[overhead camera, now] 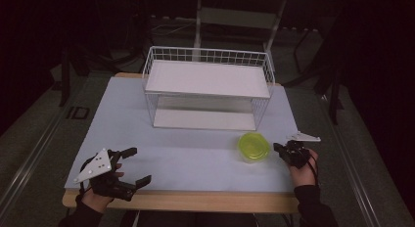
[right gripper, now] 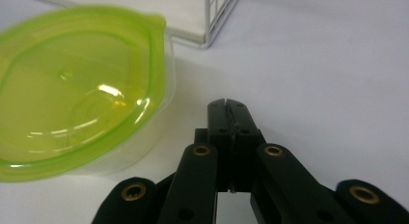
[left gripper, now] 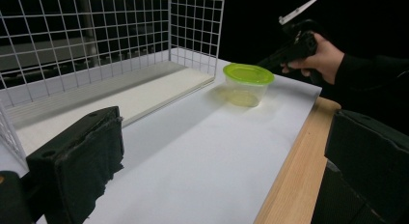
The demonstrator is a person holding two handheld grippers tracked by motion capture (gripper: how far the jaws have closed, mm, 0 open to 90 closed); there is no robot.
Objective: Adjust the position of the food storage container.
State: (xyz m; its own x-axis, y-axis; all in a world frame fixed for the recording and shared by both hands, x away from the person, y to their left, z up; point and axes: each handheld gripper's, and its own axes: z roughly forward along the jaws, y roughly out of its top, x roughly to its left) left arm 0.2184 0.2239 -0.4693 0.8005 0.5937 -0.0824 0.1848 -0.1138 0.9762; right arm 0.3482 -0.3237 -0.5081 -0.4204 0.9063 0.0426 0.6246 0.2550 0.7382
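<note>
Right gripper [overhead camera: 280, 149] sits low at the right side of the tabletop [overhead camera: 186, 158], just beside the container [overhead camera: 253, 147], on its right. Jaws pressed together, nothing between them; the right gripper view shows the two pads [right gripper: 230, 119] meeting flat over bare white surface, container [right gripper: 77, 113] off to their left, not touched as far as I can tell.

Container: clear tub with a lime-green lid [left gripper: 248, 73], lid on, upright, standing on the white sheet near the front right corner of the wire rack [overhead camera: 208, 87]. Close to the rack but apart from it, outside it.

Left gripper [overhead camera: 134, 166] at the front left of the tabletop, near the wooden edge [overhead camera: 195, 200], well apart from the container. Jaws wide apart, empty; the left gripper view shows one pad [left gripper: 89, 161] at left and the other at far right with open tabletop between.

Rack has a white board on top and another on its lower level.
</note>
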